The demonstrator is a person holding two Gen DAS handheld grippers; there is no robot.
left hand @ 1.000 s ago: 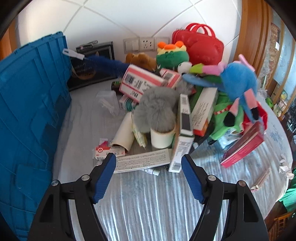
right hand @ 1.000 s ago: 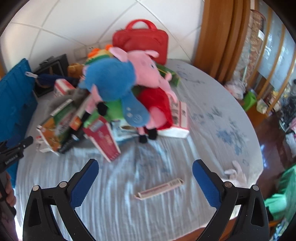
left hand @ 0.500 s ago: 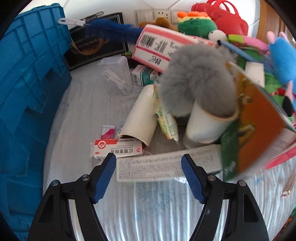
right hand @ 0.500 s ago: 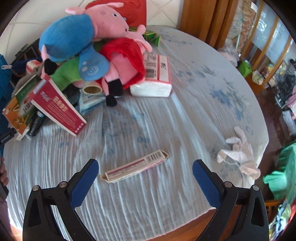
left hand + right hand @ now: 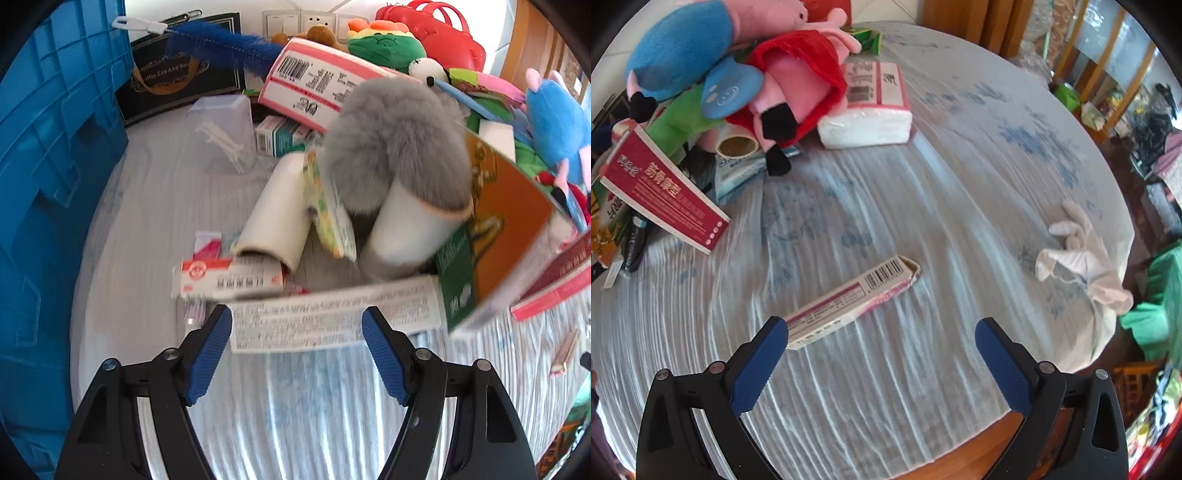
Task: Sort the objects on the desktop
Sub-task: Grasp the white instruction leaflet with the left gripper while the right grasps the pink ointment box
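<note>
- Your left claw (image 5: 297,323) is spread wide and holds nothing; the long white printed carton (image 5: 332,317) lies crosswise just ahead of its blue pads, its near edge between the tips, though blur hides whether anything touches.
- Your right claw (image 5: 881,341) is likewise spread and empty; the slim pink-and-white barcoded carton (image 5: 851,301) lies slantwise just ahead, its near end beside the left pad.
- Just beyond the left claw's carton sits the small red-and-white medicine box (image 5: 231,278), with the two cream paper tubes (image 5: 275,216) behind it and the grey fluffy toy (image 5: 395,140) resting on one of them.
- Ahead and left of the right claw, the dark red flat box (image 5: 663,192) leans against the heap, and the white tissue pack (image 5: 866,122) sits further ahead.
- Farthest from both claws are the blue plush toy (image 5: 676,48) and pink plush pig in red (image 5: 798,85).
- To the left claw's left stands the blue plastic crate (image 5: 48,177); you cannot see inside it.
- By my reading, sorting has barely begun: nearly everything is heaped together, nothing visibly grouped, so almost all the work is left.
</note>
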